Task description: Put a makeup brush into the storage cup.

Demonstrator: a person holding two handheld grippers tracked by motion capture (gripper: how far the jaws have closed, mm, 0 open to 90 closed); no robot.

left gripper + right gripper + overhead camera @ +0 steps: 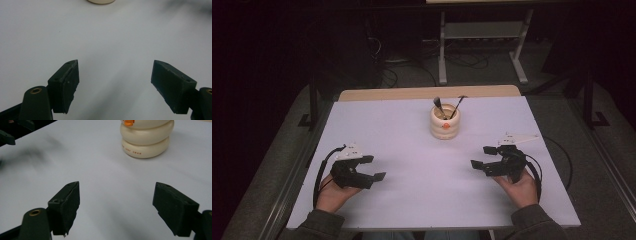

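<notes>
Two claws, left claw (pixel 376 168) and right claw (pixel 482 157) both wide, one cream holder (pixel 445 122), two brushes (pixel 438 106)

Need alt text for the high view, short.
A cream ribbed pot holding two dark-handled brushes stands near the far middle of a white table. Nearer the person, the left tongs and right tongs rest open on the table, one in each hand, both apart from the pot.
</notes>
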